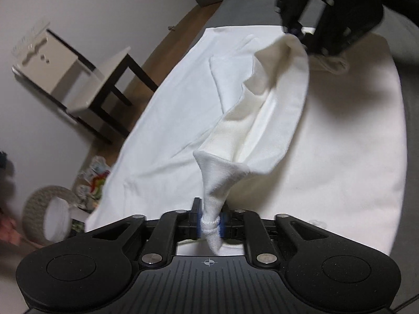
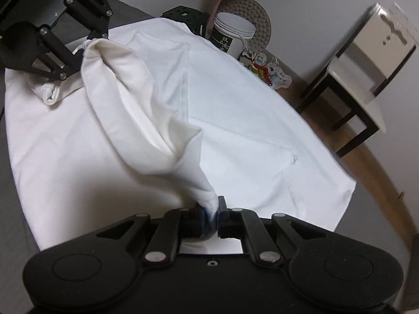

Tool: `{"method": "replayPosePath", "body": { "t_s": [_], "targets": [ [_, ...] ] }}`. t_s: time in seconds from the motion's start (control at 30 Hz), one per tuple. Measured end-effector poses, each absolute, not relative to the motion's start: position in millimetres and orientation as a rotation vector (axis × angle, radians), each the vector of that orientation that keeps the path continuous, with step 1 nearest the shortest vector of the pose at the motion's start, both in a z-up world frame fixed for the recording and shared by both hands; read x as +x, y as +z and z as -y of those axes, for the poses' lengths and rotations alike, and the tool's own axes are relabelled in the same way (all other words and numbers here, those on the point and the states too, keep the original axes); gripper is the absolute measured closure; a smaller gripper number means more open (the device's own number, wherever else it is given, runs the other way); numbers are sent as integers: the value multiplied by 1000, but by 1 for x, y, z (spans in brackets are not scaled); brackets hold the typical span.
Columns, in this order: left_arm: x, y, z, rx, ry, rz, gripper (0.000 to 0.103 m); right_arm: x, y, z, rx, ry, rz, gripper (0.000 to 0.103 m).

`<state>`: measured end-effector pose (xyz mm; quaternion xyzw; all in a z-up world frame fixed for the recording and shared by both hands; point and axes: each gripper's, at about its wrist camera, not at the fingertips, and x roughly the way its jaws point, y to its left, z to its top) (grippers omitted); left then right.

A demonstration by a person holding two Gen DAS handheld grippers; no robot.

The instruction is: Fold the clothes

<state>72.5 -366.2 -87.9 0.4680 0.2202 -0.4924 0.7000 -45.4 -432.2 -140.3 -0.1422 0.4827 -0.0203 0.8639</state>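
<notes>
A: What do the jaws have?

B: The left gripper (image 1: 210, 226) pinches one corner of a white garment (image 1: 262, 110); the right gripper (image 2: 210, 216) pinches another. Between them the cloth hangs lifted over the rest of it, which lies flat on a grey bed (image 1: 412, 141).

A: How far along?

B: Early, I'd judge. One fold is in the air, not laid down. A rolled white piece (image 2: 52, 93) lies near the far edge.

A: Anything in the way?

B: Nothing on the bed. Beside it stand a dark-legged side table (image 2: 366, 99), a white tub (image 2: 234, 35), a woven round thing (image 2: 258, 13) and bright clutter (image 2: 264, 72) on the floor.
</notes>
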Motion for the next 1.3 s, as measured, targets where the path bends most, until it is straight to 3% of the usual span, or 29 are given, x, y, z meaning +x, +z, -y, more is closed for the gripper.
{"method": "replayPosePath", "body": {
  "t_s": [0.13, 0.23, 0.27, 0.4, 0.57, 0.63, 0.9, 1.2, 1.3],
  "targets": [
    [101, -82, 351, 914, -1080, -505, 31, -54, -132, 468, -96, -70, -958, 67],
    [120, -72, 330, 816, -1067, -524, 24, -61, -122, 498, 69, -74, -897, 56],
    [123, -70, 323, 788, -1057, -539, 23, -59, -118, 510, 146, -53, -881, 51],
    [139, -66, 305, 647, -1085, -601, 22, -60, -112, 547, 358, -36, -889, 48],
    [151, -75, 308, 656, -1125, -682, 18, -64, -115, 556, 395, -43, -940, 45],
    [157, -80, 313, 647, -1120, -733, 18, -65, -116, 559, 406, -55, -951, 39],
    [157, -75, 335, 776, -1194, -709, 18, -69, -122, 576, 457, -6, -936, 38],
    [185, -50, 320, 547, -1329, -765, 18, -85, -116, 598, 575, 85, -845, 37],
    [189, -58, 322, 605, -1311, -803, 18, -82, -116, 603, 569, 37, -847, 37]
  ]
}}
